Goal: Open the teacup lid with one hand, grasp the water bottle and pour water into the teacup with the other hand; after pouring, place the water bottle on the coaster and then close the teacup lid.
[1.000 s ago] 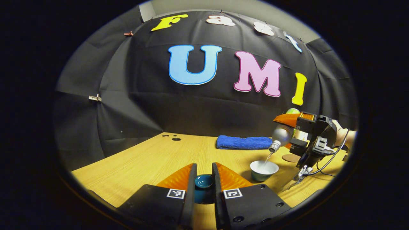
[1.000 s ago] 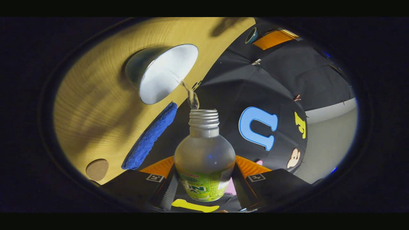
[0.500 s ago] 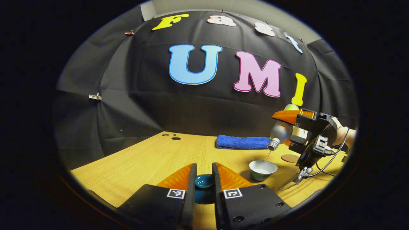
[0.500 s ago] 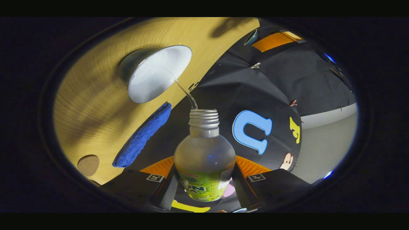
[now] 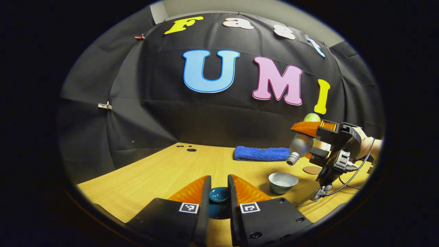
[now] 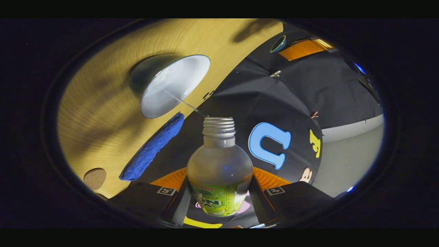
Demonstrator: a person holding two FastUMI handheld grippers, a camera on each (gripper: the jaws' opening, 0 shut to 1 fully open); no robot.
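Note:
My left gripper (image 5: 219, 192) is shut on the dark teal teacup lid (image 5: 218, 195) by its knob, low over the wooden table (image 5: 164, 175). To the right stands the open teacup (image 5: 283, 182), white inside. Above it my right gripper (image 5: 310, 132) holds the water bottle (image 5: 299, 145) tilted mouth-down, a thin thread of water falling into the cup. In the right gripper view my right gripper (image 6: 219, 192) is shut on the water bottle (image 6: 219, 171), green-labelled and uncapped, with the teacup (image 6: 169, 84) beyond its mouth. The round brown coaster (image 5: 311, 169) lies right of the cup, and the coaster (image 6: 95, 178) sits at lower left.
A folded blue towel (image 5: 262, 153) lies at the back of the table, behind the cup; the towel (image 6: 152, 147) runs beside the bottle neck. Small holes (image 5: 191, 150) mark the tabletop at the back. A hand (image 5: 372, 144) and a cable (image 5: 349, 178) trail at the right gripper.
The stream from the bottle has thinned from a steady pour to a fine thread as the bottle tips back. The left gripper has held still with the lid.

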